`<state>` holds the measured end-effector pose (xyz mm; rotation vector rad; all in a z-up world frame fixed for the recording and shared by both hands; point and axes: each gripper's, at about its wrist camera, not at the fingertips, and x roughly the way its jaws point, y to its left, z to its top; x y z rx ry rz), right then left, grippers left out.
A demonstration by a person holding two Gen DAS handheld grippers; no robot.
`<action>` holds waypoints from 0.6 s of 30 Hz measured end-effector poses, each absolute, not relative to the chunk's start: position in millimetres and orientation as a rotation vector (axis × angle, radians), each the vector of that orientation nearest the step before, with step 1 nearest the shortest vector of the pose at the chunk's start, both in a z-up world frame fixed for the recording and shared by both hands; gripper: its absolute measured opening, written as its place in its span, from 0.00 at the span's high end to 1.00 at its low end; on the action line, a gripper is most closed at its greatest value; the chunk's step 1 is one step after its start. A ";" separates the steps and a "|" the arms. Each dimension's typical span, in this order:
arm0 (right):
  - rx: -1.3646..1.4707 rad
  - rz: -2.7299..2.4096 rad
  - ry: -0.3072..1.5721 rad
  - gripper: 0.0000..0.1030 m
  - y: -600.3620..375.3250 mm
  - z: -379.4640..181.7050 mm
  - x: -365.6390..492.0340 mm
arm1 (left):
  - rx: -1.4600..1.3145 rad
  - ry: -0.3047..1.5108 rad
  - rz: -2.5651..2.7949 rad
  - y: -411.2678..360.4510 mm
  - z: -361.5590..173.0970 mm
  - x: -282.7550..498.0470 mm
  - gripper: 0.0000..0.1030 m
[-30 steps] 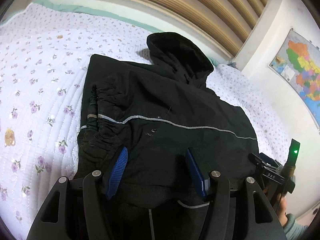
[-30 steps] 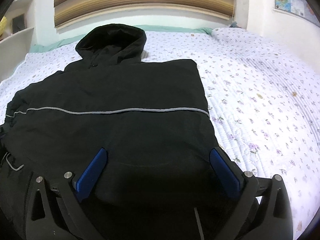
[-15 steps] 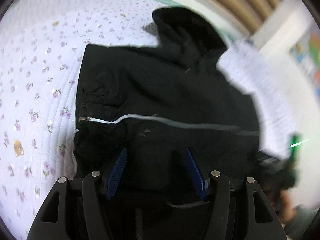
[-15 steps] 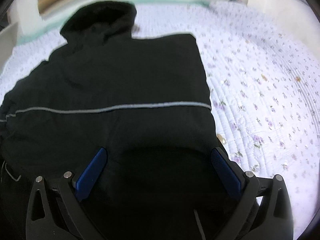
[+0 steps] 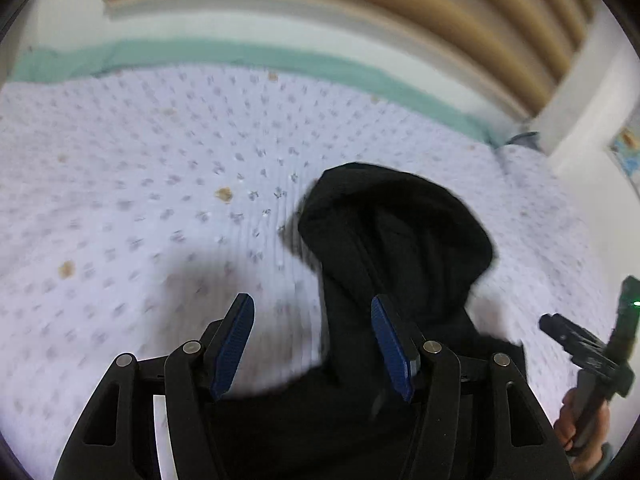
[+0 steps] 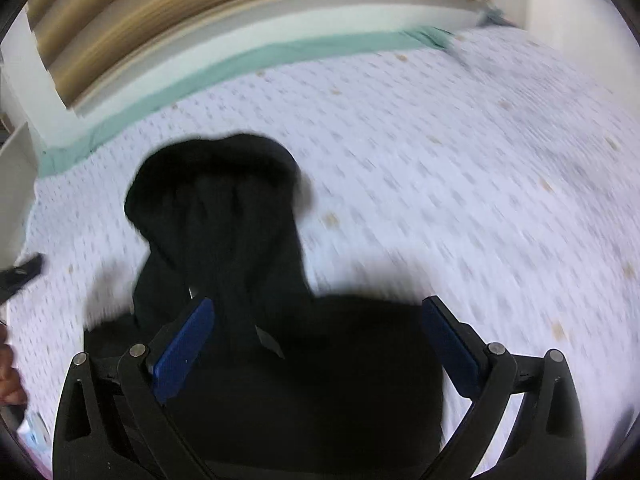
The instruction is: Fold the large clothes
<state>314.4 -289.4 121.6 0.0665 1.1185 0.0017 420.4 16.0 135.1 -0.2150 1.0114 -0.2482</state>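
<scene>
A black hooded jacket (image 5: 400,240) lies on a floral bedspread (image 5: 140,180). In the left wrist view only its hood and upper edge show. My left gripper (image 5: 312,336) is open, its right finger over the jacket's shoulder and its left finger over bare bedspread. In the right wrist view the jacket (image 6: 224,216) shows its hood ahead and its body below. My right gripper (image 6: 316,340) is wide open and empty above the jacket's upper body. Both views are blurred by motion.
A green sheet edge (image 5: 280,60) and a wood-slat headboard (image 5: 360,8) run along the far side of the bed. The right gripper's handle and hand (image 5: 592,364) show at the right of the left wrist view. White wall stands at the right (image 5: 580,92).
Both grippers have moved forward along the jacket toward the hood. The grey reflective stripe and lower body have dropped out of view. Both stay open.
</scene>
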 end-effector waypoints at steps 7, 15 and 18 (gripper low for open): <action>0.108 0.026 1.221 0.11 -283.3 51.3 412.6 | -0.283 1.103 -0.235 -6.7 64.8 501.0 0.40; 0.140 0.041 1.305 0.91 -283.4 0.5 446.7 | -0.308 1.166 -0.243 -13.6 32.8 534.9 0.89; 0.089 0.041 1.193 0.93 -290.3 33.3 433.9 | -0.332 1.066 -0.272 10.4 70.6 514.4 0.90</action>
